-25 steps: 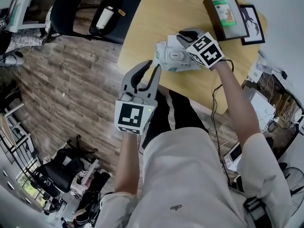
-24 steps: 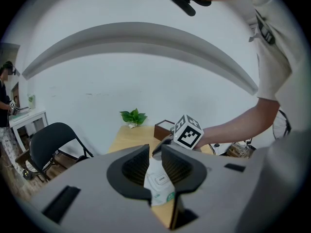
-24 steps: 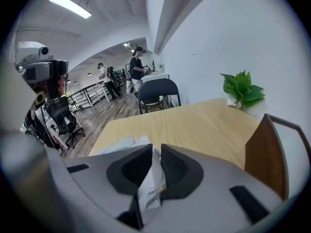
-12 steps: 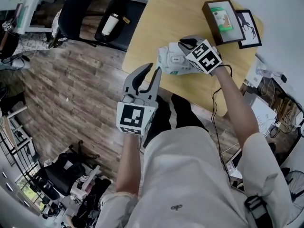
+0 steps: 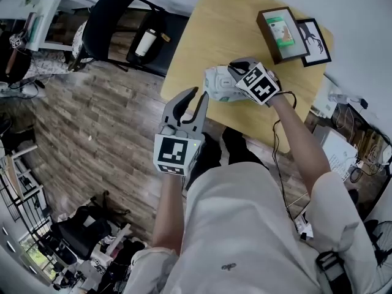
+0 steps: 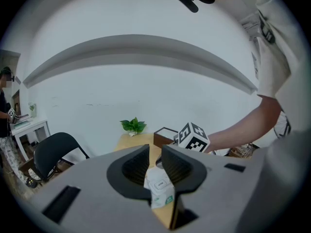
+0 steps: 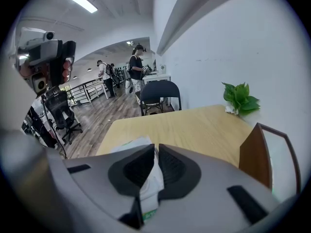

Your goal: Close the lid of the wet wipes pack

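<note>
Wipes pack (image 5: 215,82), white, soft, crumpled, green print at edge

Glossy plastic wipes pack (image 5: 218,82); matt wooden table (image 5: 205,35)

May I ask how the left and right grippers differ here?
The left gripper has jaws apart and empty, short of the wet wipes pack; the right gripper has just been closing its jaws and pinches it. The left gripper sits nearer the person, the right gripper farther over the table. Both carry marker cubes.
</note>
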A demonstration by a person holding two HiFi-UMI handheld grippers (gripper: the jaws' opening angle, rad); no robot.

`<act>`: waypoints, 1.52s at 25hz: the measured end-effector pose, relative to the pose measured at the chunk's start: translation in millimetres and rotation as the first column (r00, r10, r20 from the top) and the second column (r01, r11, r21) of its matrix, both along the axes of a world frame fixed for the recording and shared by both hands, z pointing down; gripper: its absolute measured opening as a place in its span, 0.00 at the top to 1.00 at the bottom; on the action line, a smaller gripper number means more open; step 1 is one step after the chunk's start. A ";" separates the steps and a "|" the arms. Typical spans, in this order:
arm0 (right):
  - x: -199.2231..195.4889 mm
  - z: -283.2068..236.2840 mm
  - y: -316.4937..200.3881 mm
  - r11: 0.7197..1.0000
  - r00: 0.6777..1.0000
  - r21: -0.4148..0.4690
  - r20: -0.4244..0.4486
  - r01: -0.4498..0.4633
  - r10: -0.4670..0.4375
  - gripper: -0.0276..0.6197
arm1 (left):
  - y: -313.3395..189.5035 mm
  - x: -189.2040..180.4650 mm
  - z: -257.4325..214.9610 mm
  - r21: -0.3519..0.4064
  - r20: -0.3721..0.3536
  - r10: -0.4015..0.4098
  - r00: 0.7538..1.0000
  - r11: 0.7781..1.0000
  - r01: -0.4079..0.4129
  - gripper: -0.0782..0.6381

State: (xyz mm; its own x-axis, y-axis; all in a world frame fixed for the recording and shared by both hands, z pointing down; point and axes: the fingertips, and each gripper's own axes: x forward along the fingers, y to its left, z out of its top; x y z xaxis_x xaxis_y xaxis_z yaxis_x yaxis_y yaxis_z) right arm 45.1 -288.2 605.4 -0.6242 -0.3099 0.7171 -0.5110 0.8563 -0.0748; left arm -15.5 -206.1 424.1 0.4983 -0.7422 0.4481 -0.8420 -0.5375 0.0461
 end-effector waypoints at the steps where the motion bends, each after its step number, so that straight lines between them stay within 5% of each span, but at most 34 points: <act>1: 0.4 -0.1 1.7 1.000 1.000 -0.003 -0.001 -0.002 0.002 0.92 | 0.4 0.0 -1.4 0.004 -0.001 0.000 1.000 1.000 0.000 0.78; 38: -4.3 17.2 74.7 0.993 0.991 -0.019 -0.065 0.119 -0.120 0.91 | 8.4 6.1 1.1 0.002 -0.021 0.026 0.999 1.000 -0.026 0.78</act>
